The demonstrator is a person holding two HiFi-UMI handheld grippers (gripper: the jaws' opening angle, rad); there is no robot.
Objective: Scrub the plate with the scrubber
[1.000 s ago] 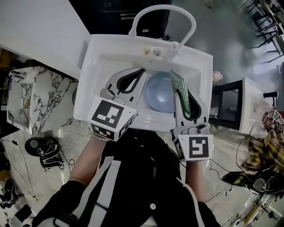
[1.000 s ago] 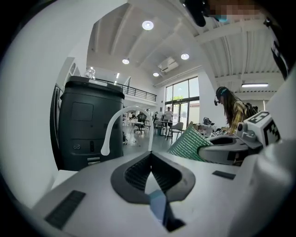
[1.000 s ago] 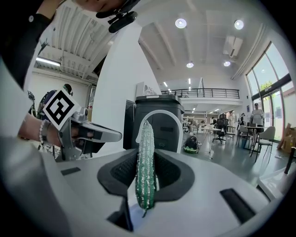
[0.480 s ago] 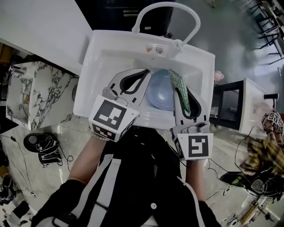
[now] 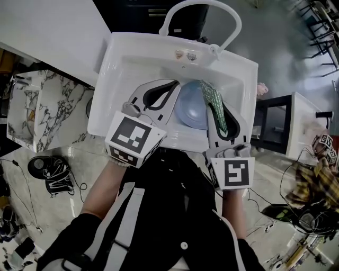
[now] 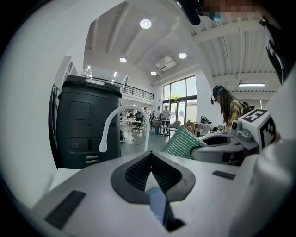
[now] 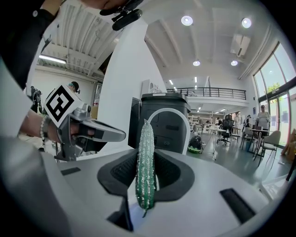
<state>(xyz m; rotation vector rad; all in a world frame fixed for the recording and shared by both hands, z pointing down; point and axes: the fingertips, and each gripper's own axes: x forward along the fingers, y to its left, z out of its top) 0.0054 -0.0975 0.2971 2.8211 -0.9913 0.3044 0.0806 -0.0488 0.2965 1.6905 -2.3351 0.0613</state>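
Pinched the blue plate (image 5: pixel 192 110) by its left edge with the left gripper (image 6: pixel 150 159), jaws shut tight on the thin rim. Held the plate down inside the white sink (image 5: pixel 114 74), just in front of the curved white tap (image 5: pixel 201 6). Squeezed a green sparkly scrubber (image 7: pixel 146 139) in the right gripper (image 7: pixel 146 159), jaws closed on both its flat sides. Had the scrubber up on its thin edge, poking out past the jaw tips. Seen from the head view, had the scrubber over the right side of the plate. Could not tell if touching it or just above it. Pointed both grippers into the sink, close side by side. Had a big dark box (image 6: pixel 85 125) behind the tap.
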